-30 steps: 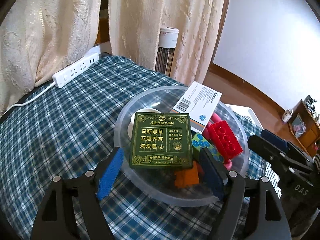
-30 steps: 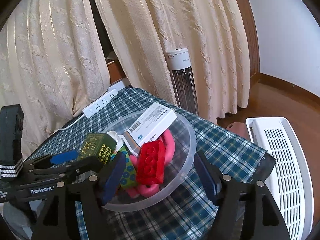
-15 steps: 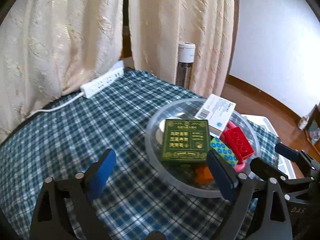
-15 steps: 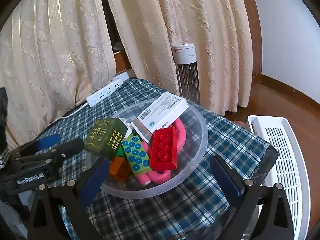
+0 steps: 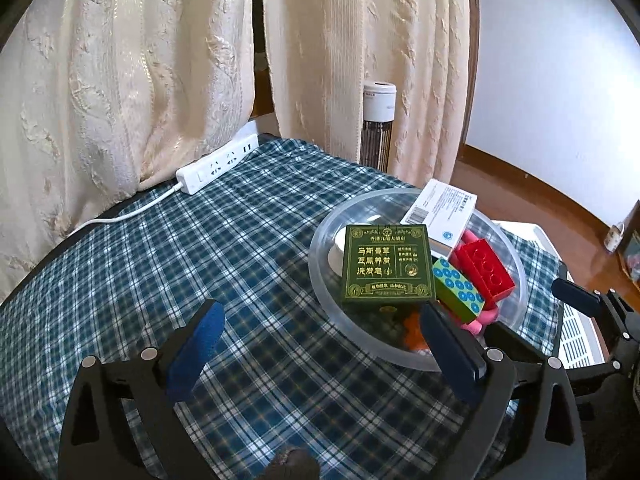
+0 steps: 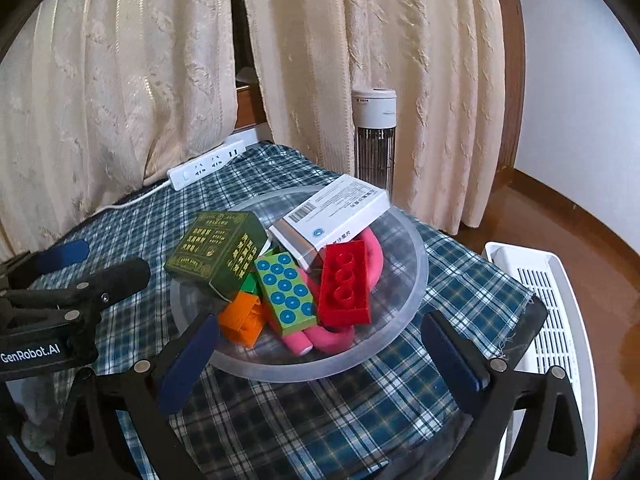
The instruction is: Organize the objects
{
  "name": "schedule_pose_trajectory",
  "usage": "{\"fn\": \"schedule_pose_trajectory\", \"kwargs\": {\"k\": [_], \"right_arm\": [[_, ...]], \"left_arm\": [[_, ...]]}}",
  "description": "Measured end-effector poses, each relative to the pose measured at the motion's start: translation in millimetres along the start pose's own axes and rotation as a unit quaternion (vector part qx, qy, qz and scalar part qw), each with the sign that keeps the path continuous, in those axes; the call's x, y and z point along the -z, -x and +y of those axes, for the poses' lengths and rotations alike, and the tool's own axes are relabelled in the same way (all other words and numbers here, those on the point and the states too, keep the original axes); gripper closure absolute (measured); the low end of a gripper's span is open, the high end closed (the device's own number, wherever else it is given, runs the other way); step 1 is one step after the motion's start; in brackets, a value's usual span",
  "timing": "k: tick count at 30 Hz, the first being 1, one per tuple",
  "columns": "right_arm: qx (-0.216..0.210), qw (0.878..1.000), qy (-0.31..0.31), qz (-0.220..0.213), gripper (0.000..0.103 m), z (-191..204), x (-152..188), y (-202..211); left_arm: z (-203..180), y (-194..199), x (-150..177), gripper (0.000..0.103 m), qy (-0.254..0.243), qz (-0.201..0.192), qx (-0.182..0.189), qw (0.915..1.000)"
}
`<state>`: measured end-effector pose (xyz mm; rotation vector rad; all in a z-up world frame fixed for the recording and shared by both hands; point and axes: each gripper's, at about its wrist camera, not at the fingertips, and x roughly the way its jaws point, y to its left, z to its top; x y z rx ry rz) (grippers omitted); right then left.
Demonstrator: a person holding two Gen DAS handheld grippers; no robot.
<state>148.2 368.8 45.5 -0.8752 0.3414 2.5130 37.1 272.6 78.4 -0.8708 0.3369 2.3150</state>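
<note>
Room: cream curtains (image 5: pixel 160 80) across the back, white wall at right, brown wood floor w/ baseboard. Table covered by blue/green plaid cloth (image 5: pixel 200 264); dark table edge shows at the cloth's borders.

L to R on/around table: 1 white power strip (image 5: pixel 218 163) w/ cord at back-left edge, touching the curtain hem. 1 white tower heater (image 6: pixel 375 136) standing on the floor behind the table, in front of the curtain. 1 clear plastic bowl (image 6: pixel 416 280) on the cloth toward the right side. 1 white slatted rack (image 6: pixel 556 320) on the floor just past the table's right edge.

Bowl contents, L to R in right wrist view: 1 green box (image 6: pixel 218 252) w/ gold print, tilted, leaning on the pile; 1 orange block (image 6: pixel 244 320) low in front; 1 green block w/ blue dots (image 6: pixel 286 292); 1 pink curved tube (image 6: pixel 320 336) underneath; 1 red brick (image 6: pixel 346 284) lying on the tube; 1 white medicine box (image 6: pixel 336 214) w/ barcode, tilted, resting on top at the back. A white round item sits behind the green box in left wrist view, mostly hidden, can't ID.

Left gripper (image 5: pixel 320 332): jaws spread wide, nothing between them, above the cloth just beside the bowl's left-front rim. Right gripper (image 6: pixel 320 344): jaws also spread wide, empty, straddling the bowl's near rim in view; contact w/ bowl can't tell.
</note>
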Motion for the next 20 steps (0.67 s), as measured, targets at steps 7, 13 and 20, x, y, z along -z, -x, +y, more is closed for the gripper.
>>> {"fn": "schedule_pose_trajectory", "kwargs": {"k": [7, 13, 20], "right_arm": [[0.004, 1.000, -0.007, 0.006, 0.001, -3.0, 2.5, -2.2], [0.005, 1.000, -0.012, 0.010, 0.001, -6.2, 4.5, -4.2], [-0.001, 1.000, -0.007, 0.014, 0.001, -0.5, 6.8, -6.1]], "left_arm": [[-0.5, -3.3, 1.3, 0.004, 0.004, 0.016, 0.009, 0.9998], [-1.1, -4.0, 4.1, 0.004, 0.001, 0.015, 0.008, 0.9999], [-0.9, -4.3, 5.2, 0.004, -0.004, 0.015, 0.001, 0.9999]]}}
